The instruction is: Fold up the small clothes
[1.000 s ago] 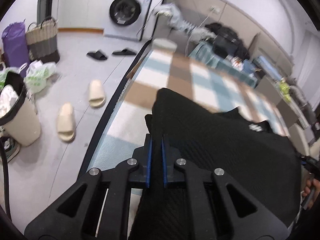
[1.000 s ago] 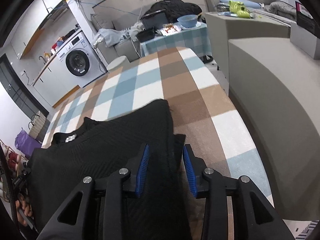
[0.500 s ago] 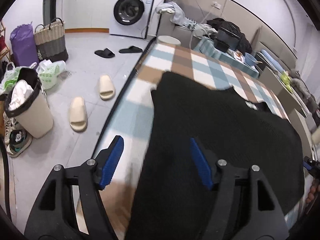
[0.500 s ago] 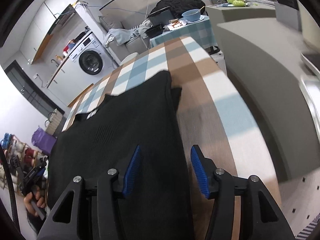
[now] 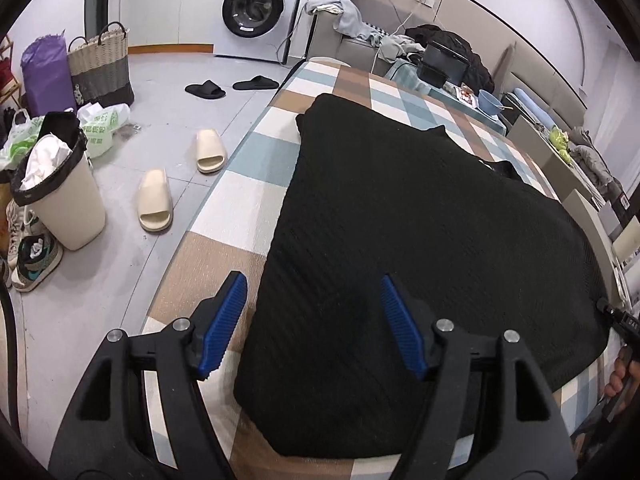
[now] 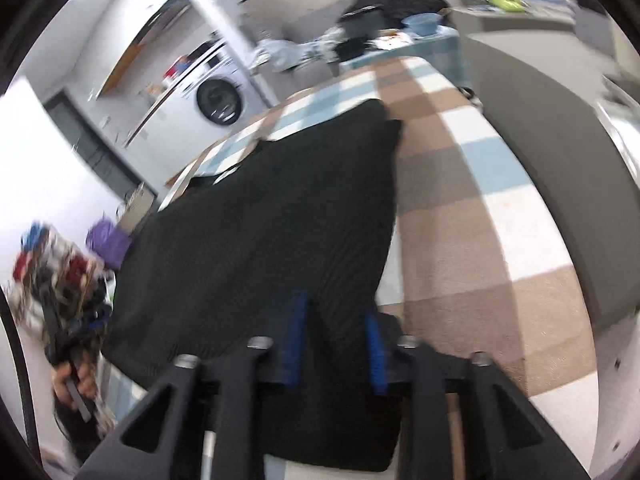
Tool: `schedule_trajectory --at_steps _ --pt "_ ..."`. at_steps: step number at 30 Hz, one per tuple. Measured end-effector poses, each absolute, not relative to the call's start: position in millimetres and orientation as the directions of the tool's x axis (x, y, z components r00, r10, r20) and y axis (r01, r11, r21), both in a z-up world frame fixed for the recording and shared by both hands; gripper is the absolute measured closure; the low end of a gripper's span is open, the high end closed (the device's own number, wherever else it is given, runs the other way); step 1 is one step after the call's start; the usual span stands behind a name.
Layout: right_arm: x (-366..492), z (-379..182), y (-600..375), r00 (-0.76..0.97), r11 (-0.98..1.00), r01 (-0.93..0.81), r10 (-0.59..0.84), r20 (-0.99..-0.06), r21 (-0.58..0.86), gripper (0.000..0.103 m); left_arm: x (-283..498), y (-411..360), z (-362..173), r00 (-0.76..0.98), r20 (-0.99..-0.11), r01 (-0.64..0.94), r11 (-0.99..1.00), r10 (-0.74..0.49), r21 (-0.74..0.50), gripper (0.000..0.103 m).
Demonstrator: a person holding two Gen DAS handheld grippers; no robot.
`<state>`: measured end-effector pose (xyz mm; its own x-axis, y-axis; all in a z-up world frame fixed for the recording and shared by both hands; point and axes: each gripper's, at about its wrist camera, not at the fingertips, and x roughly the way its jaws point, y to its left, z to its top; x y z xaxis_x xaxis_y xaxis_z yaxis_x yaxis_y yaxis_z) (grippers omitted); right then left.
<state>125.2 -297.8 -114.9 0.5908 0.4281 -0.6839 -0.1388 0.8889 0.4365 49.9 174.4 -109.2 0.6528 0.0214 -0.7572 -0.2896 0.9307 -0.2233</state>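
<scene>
Looking along the left gripper [image 5: 312, 320], its two blue-padded fingers [image 5: 224, 320] stand wide apart with nothing between them but the near edge of one black garment [image 5: 420, 240], which lies flat on the checked tablecloth [image 5: 248, 184]. On the floor beside the table are two cream slippers [image 5: 154, 200], two black slippers [image 5: 206, 90], one bin [image 5: 60, 200], one woven basket [image 5: 100, 68], one purple bag [image 5: 44, 76] and one washing machine [image 5: 256, 10]. A second ago these jaws were pinched shut on the garment's edge; half a second ago they were already open, and now the view sits higher and farther back. From the right gripper [image 6: 334, 344], the picture is blurred by motion: two blue fingers [image 6: 294, 340] stand a moderate gap apart over the same garment's [image 6: 272, 220] near corner, and I cannot tell whether they touch it. This gap looks narrower than half a second ago. The person's other hand [image 6: 76, 380] shows at the left edge.
</scene>
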Motion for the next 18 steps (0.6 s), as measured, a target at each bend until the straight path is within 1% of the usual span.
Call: schedule_trajectory --at_steps 2,3,4,6,8,9,10,11,12,13,14,15,16,17,18 --pt "120 -109 -299 0.608 0.881 -0.135 0.436 -0.664 0.454 0.096 44 172 -110 0.646 -0.763 -0.293 0.928 0.015 -0.23 0.036" --pt "116 -106 -307 0.622 0.857 -0.1 0.451 -0.64 0.506 0.097 41 170 -110 0.641 -0.768 -0.291 0.929 0.011 -0.229 0.036" --pt "115 -103 -311 0.631 0.852 -0.083 0.447 -0.634 0.517 0.097 41 172 -111 0.64 -0.768 -0.29 0.93 0.011 -0.228 0.036" --pt "111 -104 -311 0.635 0.881 -0.056 0.395 -0.664 0.471 0.097 39 171 -113 0.636 -0.772 -0.293 0.93 0.017 -0.221 0.036" --pt "114 -114 -305 0.598 0.908 -0.038 0.356 -0.718 0.418 0.096 35 170 -115 0.623 -0.782 -0.3 0.93 0.021 -0.214 0.036" --pt "116 -117 -301 0.584 0.92 -0.028 0.332 -0.741 0.39 0.092 31 170 -114 0.619 -0.785 -0.302 0.93 0.023 -0.211 0.036" --pt "116 -116 -301 0.589 0.923 -0.024 0.322 -0.741 0.383 0.09 30 170 -114 0.622 -0.783 -0.309 0.927 0.029 -0.211 0.036" --pt "114 -112 -301 0.608 0.921 -0.026 0.323 -0.725 0.389 0.086 27 172 -112 0.633 -0.773 -0.319 0.922 0.036 -0.218 0.036" --pt "112 -108 -303 0.626 0.919 -0.025 0.322 -0.71 0.394 0.078 21 173 -110 0.645 -0.763 -0.332 0.915 0.042 -0.23 0.036" --pt "109 -103 -304 0.646 0.918 -0.018 0.314 -0.696 0.397 0.073 14 173 -110 0.653 -0.756 -0.345 0.907 0.046 -0.242 0.036" --pt "105 -97 -305 0.668 0.915 -0.017 0.311 -0.676 0.404 0.064 9 172 -109 0.657 -0.752 -0.35 0.902 0.044 -0.254 0.036" --pt "102 -92 -305 0.684 0.909 -0.025 0.318 -0.656 0.416 0.06 3 173 -109 0.662 -0.749 -0.345 0.902 0.038 -0.26 0.036" --pt "98 -86 -304 0.695 0.901 -0.042 0.337 -0.635 0.433 0.058 -2 172 -107 0.664 -0.746 -0.346 0.904 0.046 -0.252 0.036" --pt "95 -81 -303 0.698 0.893 -0.063 0.358 -0.619 0.446 0.053 -8 172 -105 0.665 -0.744 -0.355 0.903 0.064 -0.241 0.036" --pt "91 -78 -300 0.702 0.888 -0.076 0.371 -0.608 0.454 0.045 -15 173 -104 0.668 -0.74 -0.367 0.899 0.077 -0.238 0.036"
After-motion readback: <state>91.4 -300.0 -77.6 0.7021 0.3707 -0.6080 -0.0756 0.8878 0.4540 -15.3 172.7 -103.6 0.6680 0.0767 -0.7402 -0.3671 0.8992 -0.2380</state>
